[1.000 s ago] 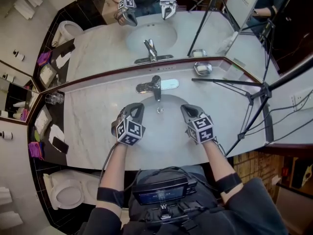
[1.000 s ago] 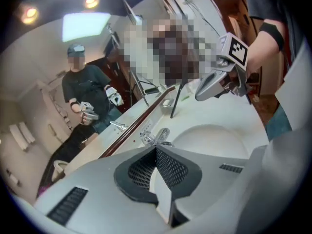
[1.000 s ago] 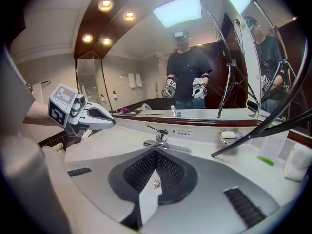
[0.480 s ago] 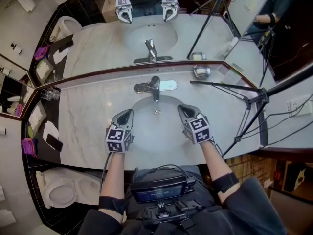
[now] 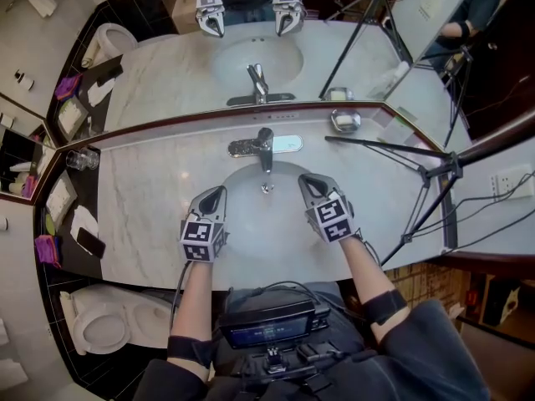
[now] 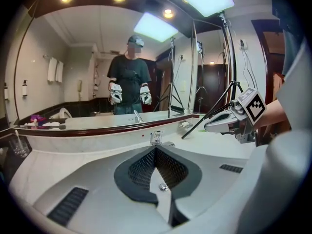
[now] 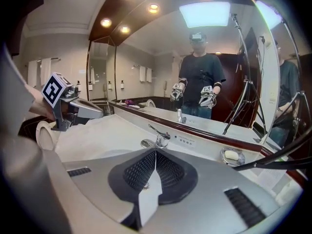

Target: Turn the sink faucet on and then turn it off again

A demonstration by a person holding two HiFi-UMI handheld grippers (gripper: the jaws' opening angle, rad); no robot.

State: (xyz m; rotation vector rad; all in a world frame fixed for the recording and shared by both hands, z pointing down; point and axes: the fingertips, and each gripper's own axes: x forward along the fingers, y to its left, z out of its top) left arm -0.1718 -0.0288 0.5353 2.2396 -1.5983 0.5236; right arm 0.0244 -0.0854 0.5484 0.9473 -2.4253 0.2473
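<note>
Pale marble surface (image 5: 142,199), mirror (image 5: 167,69) behind the faucet (image 5: 265,146).
Before the faucet, your left claw (image 5: 219,192) and right claw (image 5: 306,180) hover pinched together, empty; soap dish (image 5: 345,121) to its right.

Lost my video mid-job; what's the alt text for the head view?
The left gripper and right gripper hover shut and empty over the sink, pointing toward the faucet at its back edge. A soap dish sits to the faucet's right.
</note>
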